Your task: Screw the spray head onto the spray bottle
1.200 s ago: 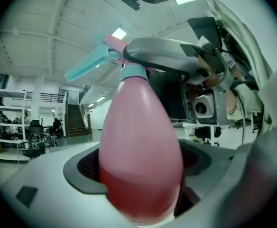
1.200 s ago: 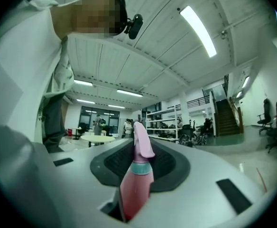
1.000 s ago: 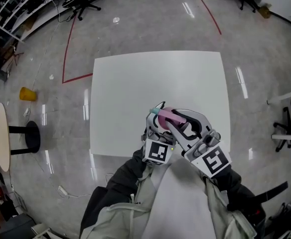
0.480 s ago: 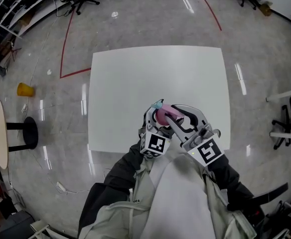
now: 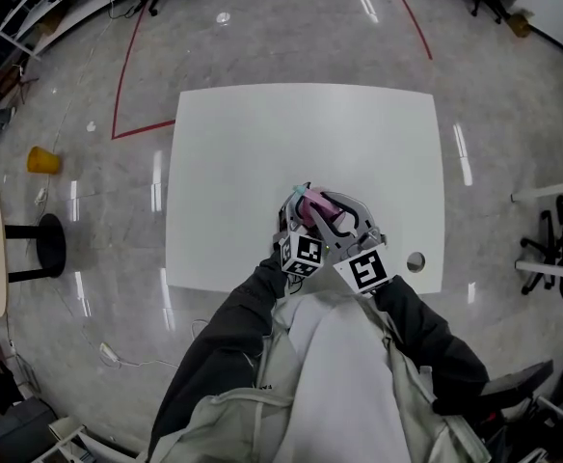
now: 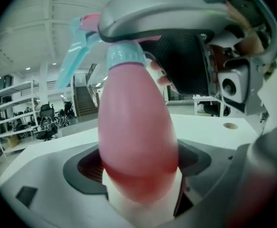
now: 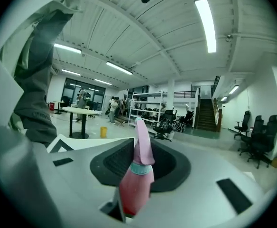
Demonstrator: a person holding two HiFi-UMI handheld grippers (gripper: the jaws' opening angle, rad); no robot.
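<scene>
Near the white table's near edge, the left gripper is clamped around the body of the pink spray bottle, held above the tabletop. The right gripper has its 2 jaws closing on the teal-collared spray head atop the bottle.

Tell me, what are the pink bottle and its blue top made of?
The spray bottle looks like plastic: smooth pink walls with a soft shine. The spray head is probably harder plastic: solid teal, with a moulded collar and trigger shape.
</scene>
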